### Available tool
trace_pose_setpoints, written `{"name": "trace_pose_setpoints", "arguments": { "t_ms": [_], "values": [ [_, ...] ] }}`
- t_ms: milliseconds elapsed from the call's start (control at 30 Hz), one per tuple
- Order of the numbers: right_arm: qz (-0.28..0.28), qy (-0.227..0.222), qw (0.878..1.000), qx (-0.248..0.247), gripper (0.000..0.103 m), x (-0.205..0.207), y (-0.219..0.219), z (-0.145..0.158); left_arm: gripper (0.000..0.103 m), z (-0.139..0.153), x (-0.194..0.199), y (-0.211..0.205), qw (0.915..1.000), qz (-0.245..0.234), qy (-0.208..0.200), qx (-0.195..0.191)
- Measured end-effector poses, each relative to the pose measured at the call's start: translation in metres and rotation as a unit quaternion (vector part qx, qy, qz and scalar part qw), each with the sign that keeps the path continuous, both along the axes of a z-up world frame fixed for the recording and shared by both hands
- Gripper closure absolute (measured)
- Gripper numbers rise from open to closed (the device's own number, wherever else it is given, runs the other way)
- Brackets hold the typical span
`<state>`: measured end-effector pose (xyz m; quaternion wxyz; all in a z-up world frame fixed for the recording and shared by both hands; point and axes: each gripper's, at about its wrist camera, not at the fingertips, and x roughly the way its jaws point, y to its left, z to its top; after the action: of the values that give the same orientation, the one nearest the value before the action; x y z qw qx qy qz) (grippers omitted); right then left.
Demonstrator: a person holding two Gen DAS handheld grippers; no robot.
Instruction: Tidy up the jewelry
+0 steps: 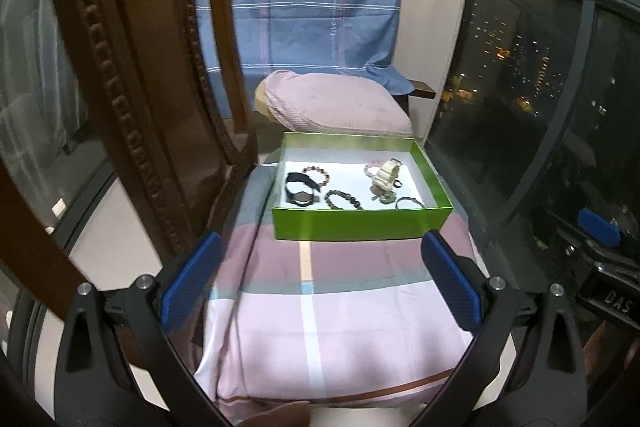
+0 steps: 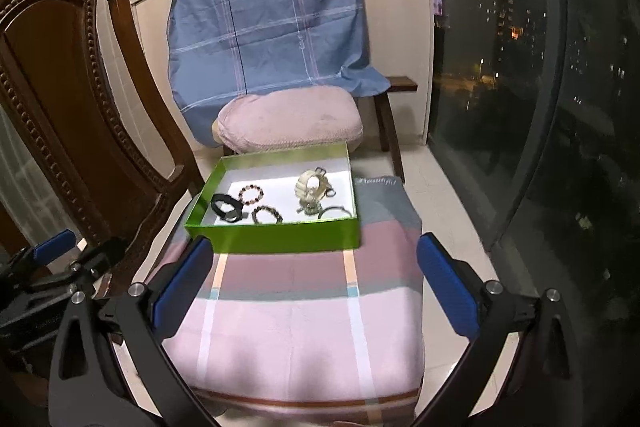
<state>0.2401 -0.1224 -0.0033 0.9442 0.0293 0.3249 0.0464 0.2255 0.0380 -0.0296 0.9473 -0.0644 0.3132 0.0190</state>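
A green box with a white floor rests on a table covered by a striped pink, mauve and grey cloth; every position below is given relative to this box.

Inside the box, at its near-left corner, lies a black watch. Just behind the watch lies a reddish beaded bracelet, and just right of the watch, against the near wall, a dark beaded bracelet. In the right half of the box stands a cream watch, with a pale pink beaded bracelet partly hidden behind it. A thin dark ring-shaped band lies at the near-right corner. Other small items beside the cream watch are too blurred to identify.

The left tool hovers in front of the box's near wall, its 2 blue pads spread wide with nothing between them. The right tool likewise hovers in front of the box, jaws wide and empty.

Behind the box sits a pink cushion, and behind that hangs a blue checked cloth. Left of the box stands a carved wooden chair. Right of the box, a dark window shows city lights.
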Motion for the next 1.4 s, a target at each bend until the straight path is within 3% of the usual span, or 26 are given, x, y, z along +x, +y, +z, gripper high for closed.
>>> {"name": "trace_pose_setpoints", "arguments": {
  "t_ms": [100, 333, 767, 1400],
  "values": [
    [0.004, -0.01, 1.0, -0.009, 0.004, -0.008, 0.004, 0.008, 0.004, 0.009, -0.005, 0.003, 0.9999, 0.002, 0.001, -0.011],
    [0.007, -0.028, 1.0, -0.007, 0.004, -0.021, 0.008, 0.027, 0.004, 0.029, -0.021, -0.006, 0.9999, 0.002, -0.01, 0.005],
    [0.002, -0.043, 0.999, -0.016, 0.004, -0.031, 0.005, 0.044, 0.004, 0.031, -0.028, -0.008, 0.9999, -0.002, -0.009, 0.006],
    [0.004, -0.046, 0.999, -0.019, 0.004, -0.032, 0.013, 0.046, 0.004, 0.031, -0.029, -0.009, 0.9999, -0.001, -0.011, 0.011]
  ]
}}
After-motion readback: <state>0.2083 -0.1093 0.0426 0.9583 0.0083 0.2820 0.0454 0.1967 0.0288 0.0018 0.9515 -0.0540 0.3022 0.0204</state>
